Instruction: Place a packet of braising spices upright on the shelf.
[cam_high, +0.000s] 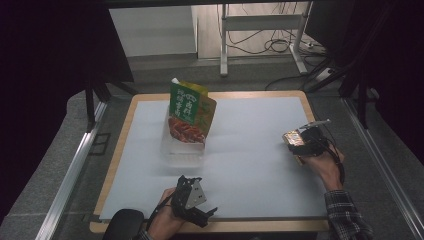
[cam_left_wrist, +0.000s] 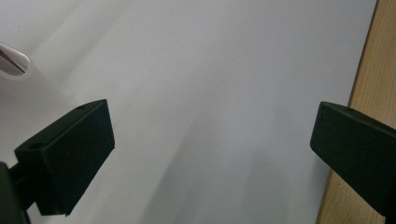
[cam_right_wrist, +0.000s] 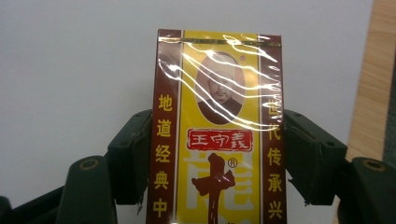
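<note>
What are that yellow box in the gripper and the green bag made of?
The yellow box looks like cardboard under glossy clear film: wrinkled glare streaks cross its front. The green bag looks like printed plastic or foil pouch, standing in a clear container, probably plastic.

You are holding the left gripper low at the near edge, its jaws spread wide and gripping nothing. Your right gripper is reaching out farther right, its jaws clamping inward.
</note>
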